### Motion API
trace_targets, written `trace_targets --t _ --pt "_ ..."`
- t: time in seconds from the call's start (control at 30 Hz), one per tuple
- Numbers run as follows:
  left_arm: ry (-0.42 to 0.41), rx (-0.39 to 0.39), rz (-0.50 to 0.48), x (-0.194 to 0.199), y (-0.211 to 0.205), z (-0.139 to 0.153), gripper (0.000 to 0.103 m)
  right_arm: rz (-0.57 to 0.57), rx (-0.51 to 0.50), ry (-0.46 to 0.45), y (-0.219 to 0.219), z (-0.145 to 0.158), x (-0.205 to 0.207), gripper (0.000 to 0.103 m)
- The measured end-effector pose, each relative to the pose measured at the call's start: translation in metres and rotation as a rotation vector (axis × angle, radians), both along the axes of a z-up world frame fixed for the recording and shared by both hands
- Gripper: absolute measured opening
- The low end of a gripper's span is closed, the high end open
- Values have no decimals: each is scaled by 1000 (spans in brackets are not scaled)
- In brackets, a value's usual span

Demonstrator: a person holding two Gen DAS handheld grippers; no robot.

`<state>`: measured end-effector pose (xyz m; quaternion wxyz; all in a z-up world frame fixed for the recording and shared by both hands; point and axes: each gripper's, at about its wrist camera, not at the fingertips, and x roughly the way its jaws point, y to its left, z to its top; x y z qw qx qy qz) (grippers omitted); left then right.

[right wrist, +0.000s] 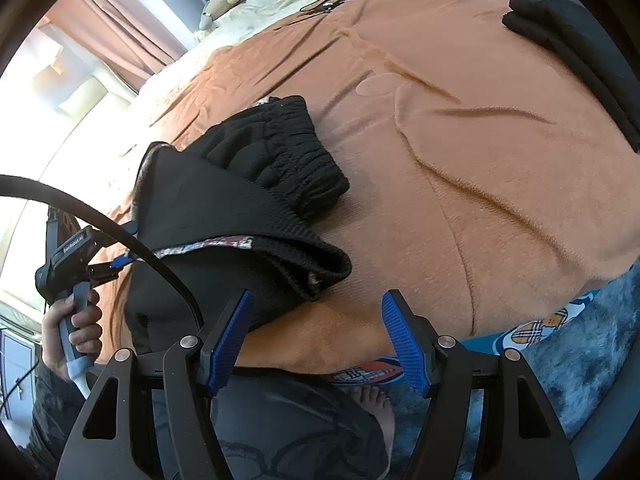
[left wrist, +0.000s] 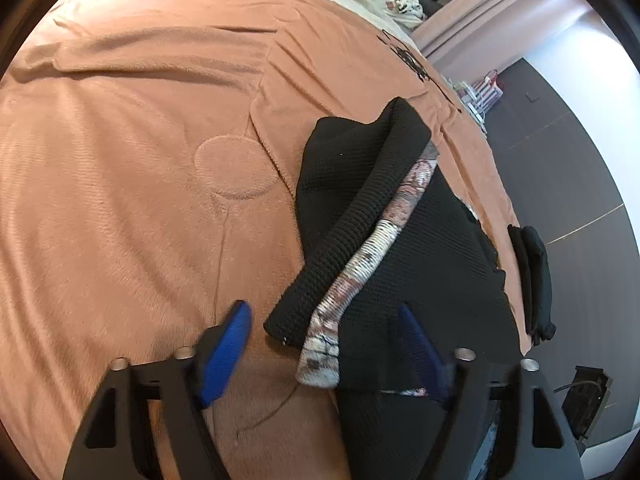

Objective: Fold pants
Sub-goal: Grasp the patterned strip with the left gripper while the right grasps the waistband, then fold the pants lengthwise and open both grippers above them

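In the left wrist view, the black pants [left wrist: 400, 216] lie folded on the orange blanket [left wrist: 140, 160], their long axis running diagonally from near the left gripper [left wrist: 328, 344] up and away toward the blanket's far edge. A strip of patterned lining [left wrist: 372, 248] shows along a turned-over fold, following the same diagonal. The left gripper has its blue pads [left wrist: 228, 348] spread wide apart, holding nothing; the nearest corner of the pants sits between them. A second dark folded garment [left wrist: 534, 280] rests at the blanket's right edge, apart from the pants. No writing is readable here. In the right wrist view, the pants [right wrist: 240, 208] lie on the blanket [right wrist: 480, 160] left of centre, the gathered waistband [right wrist: 288, 152] pointing away and the folded end nearest the right gripper [right wrist: 316, 336], whose pads [right wrist: 404, 344] stand wide apart and empty over the blanket's near edge. At the pants' left side the left gripper [right wrist: 116, 260] appears, held by a hand [right wrist: 72, 324]; its body carries a label that seems to read "Gen Robot AI".
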<state>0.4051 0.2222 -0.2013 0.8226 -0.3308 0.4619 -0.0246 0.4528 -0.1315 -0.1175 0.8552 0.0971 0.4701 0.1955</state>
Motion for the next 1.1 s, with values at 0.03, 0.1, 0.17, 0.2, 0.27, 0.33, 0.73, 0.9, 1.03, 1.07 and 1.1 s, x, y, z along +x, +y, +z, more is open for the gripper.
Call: trace_targets --t 0.03,0.1,0.17,0.2,0.27,0.33,0.73,0.9,1.03,1.07,1.1 --pt "5 -2 -7 0 -1 -1 45 1 -3 -2 0 0 1 66" --pt "6 -23 -22 0 0 0 23 -6 -6 -13 -2 0 2 66" --pt "-11 -26 -20 -3 0 8 15 -9 3 -20 -4 -1 4 66" --pt "-19 -20 -21 -4 0 12 15 -8 5 -20 -4 -2 6 66" --pt "-48 -14 -26 -6 -2 28 14 -3 11 -27 -4 -4 7 66" --pt "-75 -21 -35 -4 -3 44 13 5 15 -41 -5 -4 7 65" --pt "-233 -31 -81 48 -26 129 12 71 63 -78 -10 -4 9 8" --pt "-259 -26 -87 81 -35 143 12 67 112 -66 -20 -5 11 8" --pt "-252 -13 -102 110 -46 144 12 68 124 -60 -22 -6 11 8" --pt "-248 -5 -108 120 -50 144 12 69 124 -59 -22 -6 12 8" --pt "-244 -1 -111 128 -53 143 12 69 127 -58 -22 -6 12 8"
